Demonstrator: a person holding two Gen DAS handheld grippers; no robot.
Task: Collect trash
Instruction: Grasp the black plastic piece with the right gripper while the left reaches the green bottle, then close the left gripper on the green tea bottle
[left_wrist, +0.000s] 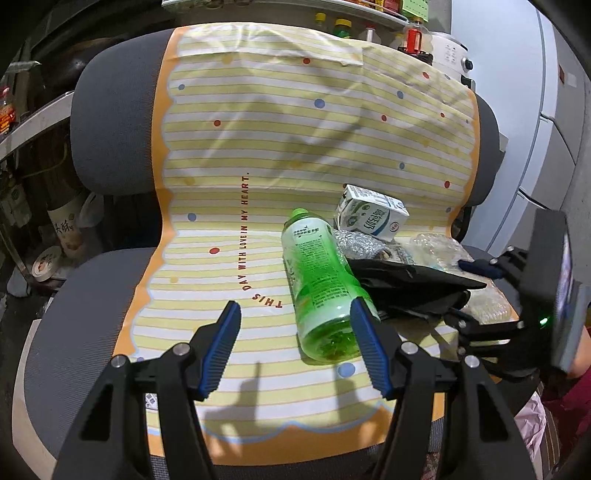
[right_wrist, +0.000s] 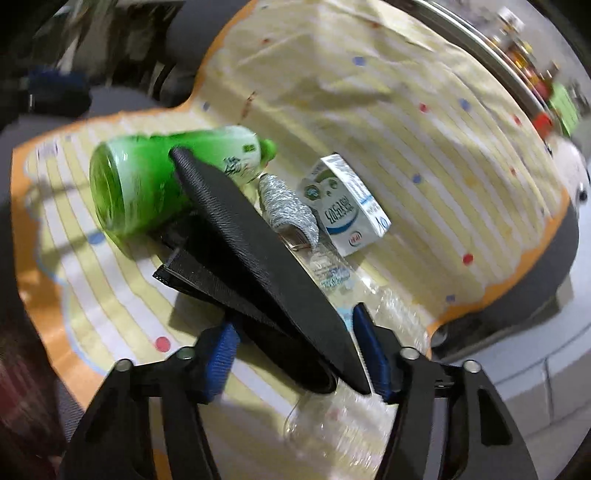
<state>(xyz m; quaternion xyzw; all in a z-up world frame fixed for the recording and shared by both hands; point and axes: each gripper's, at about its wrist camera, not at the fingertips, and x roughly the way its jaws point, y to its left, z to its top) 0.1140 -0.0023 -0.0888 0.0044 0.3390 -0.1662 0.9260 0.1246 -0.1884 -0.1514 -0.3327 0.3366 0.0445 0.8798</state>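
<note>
Lying on its side on a yellow-striped plastic sheet (left_wrist: 258, 155) draped over a grey office chair (left_wrist: 110, 122): a green plastic bottle (left_wrist: 317, 284), cap toward twelve o'clock in the left wrist view. Hovering over the sheet, left gripper (left_wrist: 295, 343), jaws well apart and holding nothing, right pad just beside the bottle's base. At two o'clock from the bottle, a white milk carton (left_wrist: 373, 216), crumpled silver foil (left_wrist: 356, 245) and clear crinkled plastic (left_wrist: 439, 247). Reaching in at three o'clock, right gripper (right_wrist: 295, 350), jaws part-open around a black textured flat piece (right_wrist: 258, 258); whether the pads actually press on it cannot be told.
</note>
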